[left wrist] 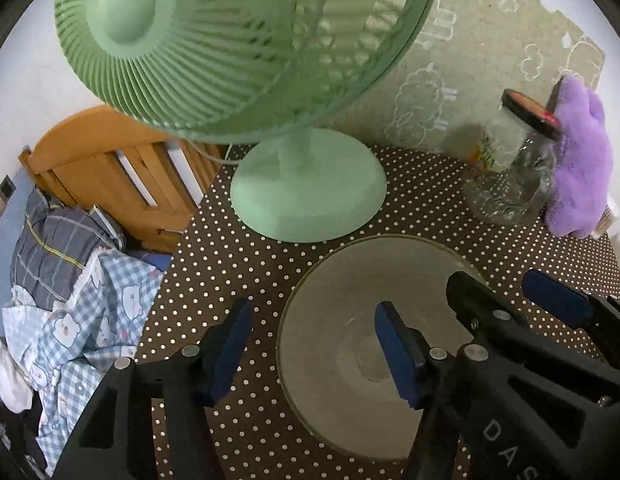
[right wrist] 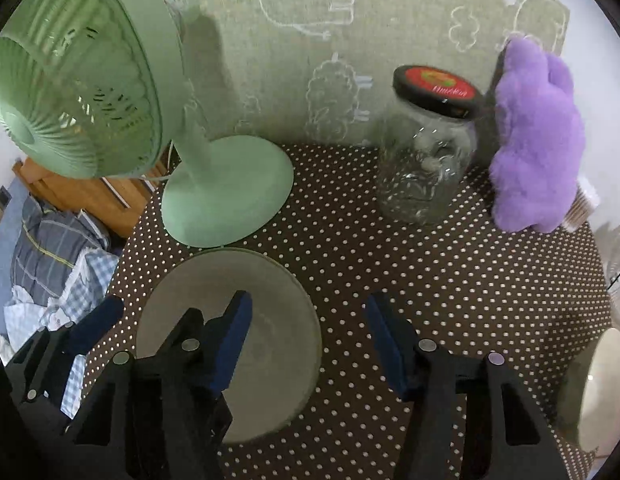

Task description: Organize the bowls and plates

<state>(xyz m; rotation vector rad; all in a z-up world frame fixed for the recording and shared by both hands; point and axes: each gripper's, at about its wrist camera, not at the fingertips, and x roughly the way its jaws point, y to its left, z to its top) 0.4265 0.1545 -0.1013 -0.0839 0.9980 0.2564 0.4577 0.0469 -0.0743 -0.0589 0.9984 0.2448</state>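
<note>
Both grippers, left gripper and right gripper, are seen wide open and empty at lower frame, the grey-green bowl unstacked at centre-left, a second dish well apart at lower right.

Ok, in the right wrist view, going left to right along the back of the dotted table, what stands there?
Green fan on its round base → glass jar with a black lid → purple plush toy, leaning by the wall. A paper cup stack behind the toy is left out, as it is mostly hidden.
</note>
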